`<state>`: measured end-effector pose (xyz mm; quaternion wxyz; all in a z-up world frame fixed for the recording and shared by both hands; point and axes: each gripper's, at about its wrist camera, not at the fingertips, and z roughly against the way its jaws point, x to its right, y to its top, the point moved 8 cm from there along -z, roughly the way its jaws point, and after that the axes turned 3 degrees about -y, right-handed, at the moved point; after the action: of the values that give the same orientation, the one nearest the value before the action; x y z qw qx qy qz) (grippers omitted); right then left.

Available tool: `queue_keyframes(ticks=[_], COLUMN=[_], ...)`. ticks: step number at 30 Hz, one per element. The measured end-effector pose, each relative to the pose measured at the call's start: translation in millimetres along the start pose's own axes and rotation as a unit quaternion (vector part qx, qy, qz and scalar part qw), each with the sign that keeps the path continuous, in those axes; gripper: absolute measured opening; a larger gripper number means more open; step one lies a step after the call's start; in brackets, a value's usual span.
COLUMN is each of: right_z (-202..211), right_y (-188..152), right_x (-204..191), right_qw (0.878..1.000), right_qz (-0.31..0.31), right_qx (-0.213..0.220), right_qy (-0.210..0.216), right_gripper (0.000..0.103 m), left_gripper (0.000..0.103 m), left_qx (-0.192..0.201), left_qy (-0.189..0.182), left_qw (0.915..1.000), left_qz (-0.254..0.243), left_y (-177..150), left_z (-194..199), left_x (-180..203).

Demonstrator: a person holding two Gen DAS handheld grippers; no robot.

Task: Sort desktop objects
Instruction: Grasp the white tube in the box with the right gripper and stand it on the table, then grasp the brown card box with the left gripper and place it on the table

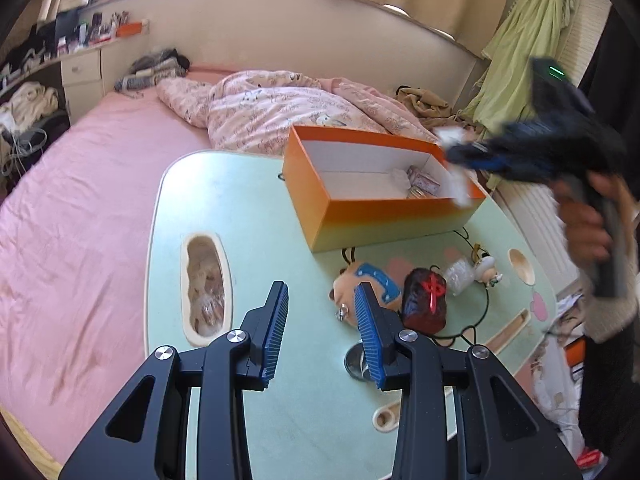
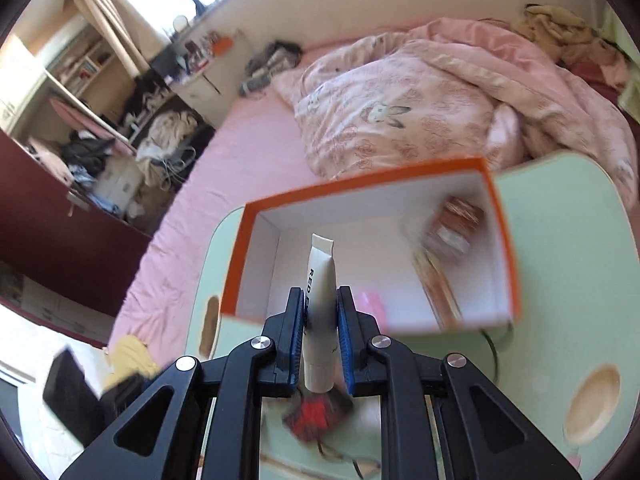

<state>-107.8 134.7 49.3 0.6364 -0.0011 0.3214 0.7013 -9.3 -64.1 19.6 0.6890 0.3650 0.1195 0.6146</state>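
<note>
Your right gripper [image 2: 319,312] clamps a smooth white tube [image 2: 320,280] between ribbed blue fingers [image 2: 295,332], above the open orange cardboard box [image 2: 502,216] on the pale green desk [image 2: 568,240]. Your left gripper [image 1: 322,312] hangs spread, grasping nothing.

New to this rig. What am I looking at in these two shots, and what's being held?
There is no robot arm: a person holds a two-finger gripper in each hand, with a fisheye camera on each looking along its fingers.

The left camera shows the left gripper open and holding nothing, above a green table. On the table lie an orange box, a dark pouch with a red bow, and small toys. The right gripper appears at the right edge, blurred.

The right camera shows the right gripper shut on a white tube, poised over the open box, which already holds a few items.
</note>
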Motion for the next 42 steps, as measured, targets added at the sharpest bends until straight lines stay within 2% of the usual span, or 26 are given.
queue_keyframes(ticks=[3,5,11,13,15,17,20,24,27,30,35,37,42], right_z=[12,12,-3,-6,-8,-11,-11,2,9,11,9,8,10], right_y=[-40,-64,-99,-103,-104,-105,-107,-104,-103,-102,-103,-103,-103], right_x=[18,32,48,55,60,64,66,64,62,62,66,68,68], right_qw=[1.0,1.0,0.999,0.998,0.997,0.997,0.997,0.995,0.995,0.995,0.995,0.994,0.994], right_qz=[-0.008,-0.01,-0.001,0.006,0.007,0.005,0.01,0.005,-0.006,-0.008,-0.027,-0.035,-0.033], right_qx=[-0.004,0.0,-0.003,0.008,0.017,0.024,0.04,0.094,0.104,0.1,0.085,0.085,0.086], right_qy=[0.001,-0.02,-0.046,-0.069,-0.075,-0.075,-0.064,-0.031,0.006,0.02,0.04,0.05,0.05], right_gripper=[0.015,0.015,0.016,0.016,0.016,0.016,0.017,0.038,0.038,0.038,0.041,0.041,0.041], left_gripper=[0.036,0.036,0.036,0.036,0.036,0.036,0.036,0.036,0.036,0.036,0.036,0.044,0.046], left_qx=[-0.001,-0.002,-0.01,-0.029,-0.052,-0.096,-0.133,-0.166,-0.175,-0.182,-0.211,-0.22,-0.238], left_qy=[-0.006,-0.013,-0.029,-0.052,-0.071,-0.051,-0.047,-0.048,-0.051,-0.02,0.007,0.016,-0.001], left_qw=[0.9999,0.9998,0.9977,0.9959,0.9932,0.9909,0.9876,0.9832,0.9816,0.9807,0.9717,0.967,0.9624], left_qz=[-0.01,-0.017,-0.06,-0.068,-0.077,-0.08,-0.069,-0.06,-0.057,-0.068,-0.106,-0.127,-0.13], left_y=[7,13,51,69,86,103,114,122,126,132,130,125,111], left_z=[-2,-3,-16,-31,-51,-86,-124,-167,-191,-214,-241,-249,-260], left_x=[11,20,60,74,87,92,99,114,130,138,149,153,149])
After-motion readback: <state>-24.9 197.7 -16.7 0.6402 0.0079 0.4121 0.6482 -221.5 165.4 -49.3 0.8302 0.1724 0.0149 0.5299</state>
